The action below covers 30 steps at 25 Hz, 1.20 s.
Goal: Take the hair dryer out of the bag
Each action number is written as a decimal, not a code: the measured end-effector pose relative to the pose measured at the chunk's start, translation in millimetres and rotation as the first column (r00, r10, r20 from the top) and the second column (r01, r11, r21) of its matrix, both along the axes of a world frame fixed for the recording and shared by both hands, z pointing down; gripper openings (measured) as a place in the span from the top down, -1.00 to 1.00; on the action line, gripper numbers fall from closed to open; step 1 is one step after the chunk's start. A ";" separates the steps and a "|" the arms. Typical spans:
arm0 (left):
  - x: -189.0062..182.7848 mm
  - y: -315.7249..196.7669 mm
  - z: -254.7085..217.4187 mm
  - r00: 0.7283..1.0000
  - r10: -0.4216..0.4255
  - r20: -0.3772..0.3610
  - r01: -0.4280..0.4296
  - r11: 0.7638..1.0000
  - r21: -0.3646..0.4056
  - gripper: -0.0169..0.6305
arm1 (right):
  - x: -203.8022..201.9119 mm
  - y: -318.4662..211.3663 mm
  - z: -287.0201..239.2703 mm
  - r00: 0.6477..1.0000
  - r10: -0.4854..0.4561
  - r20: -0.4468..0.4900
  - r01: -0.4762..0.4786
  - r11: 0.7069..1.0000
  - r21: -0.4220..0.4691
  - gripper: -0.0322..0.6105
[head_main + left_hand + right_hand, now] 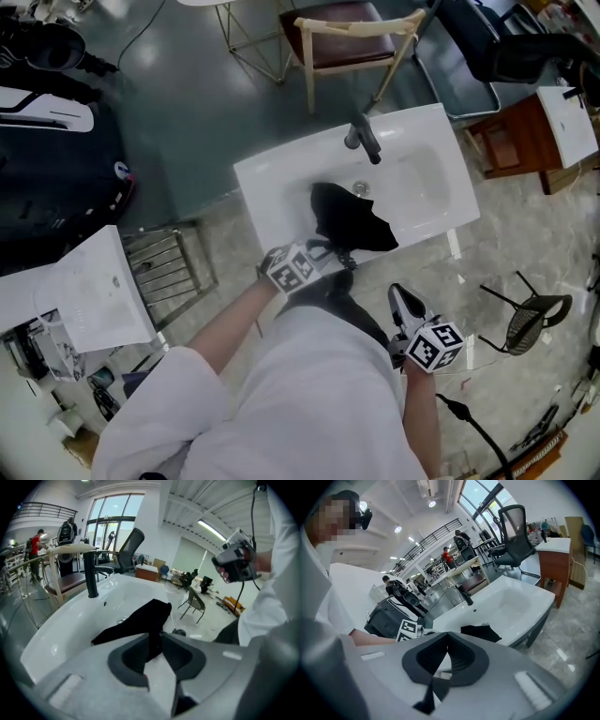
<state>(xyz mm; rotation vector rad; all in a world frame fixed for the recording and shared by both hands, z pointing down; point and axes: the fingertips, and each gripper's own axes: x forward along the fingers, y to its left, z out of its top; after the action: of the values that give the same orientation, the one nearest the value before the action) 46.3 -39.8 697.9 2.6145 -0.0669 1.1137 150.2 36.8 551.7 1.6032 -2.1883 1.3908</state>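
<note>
A limp black bag [352,220] lies in the white sink [272,187], below the black faucet [364,139]. No hair dryer shows. My left gripper [330,251] reaches over the sink's near rim to the bag's near edge. In the left gripper view its jaws [154,637] stand a little apart, with a fold of the bag [140,620] hanging in the gap between the tips. My right gripper [401,295] hovers off the sink's near right corner, away from the bag. Its jaws [447,634] are shut with nothing in them, and the bag [480,632] lies beyond them.
A wooden chair [342,42] stands behind the sink. A brown cabinet [511,141] is at the right, and a black folding chair [534,314] lies on the floor. Another white basin [80,291] and a black suitcase [56,187] are at the left.
</note>
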 end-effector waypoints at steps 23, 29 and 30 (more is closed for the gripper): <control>13.4 -29.4 50.9 0.998 -0.002 0.058 0.006 0.997 -0.071 0.84 | -15.6 -41.9 62.1 0.999 -0.033 0.007 0.033 0.994 -0.107 0.88; 7.1 -52.4 50.3 0.990 -0.139 0.032 0.142 0.980 -0.139 0.85 | -41.9 -67.0 112.5 0.989 -0.148 0.021 0.149 0.973 -0.177 0.88; 5.7 -54.1 49.3 0.987 -0.157 0.028 0.159 0.976 -0.147 0.85 | -47.1 -69.2 120.1 0.986 -0.161 0.034 0.164 0.968 -0.191 0.88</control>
<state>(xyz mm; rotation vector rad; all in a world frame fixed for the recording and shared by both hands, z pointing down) 52.0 -93.9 747.1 2.4224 -0.1847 1.0428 103.0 -32.4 671.8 1.3193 -2.0665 1.5210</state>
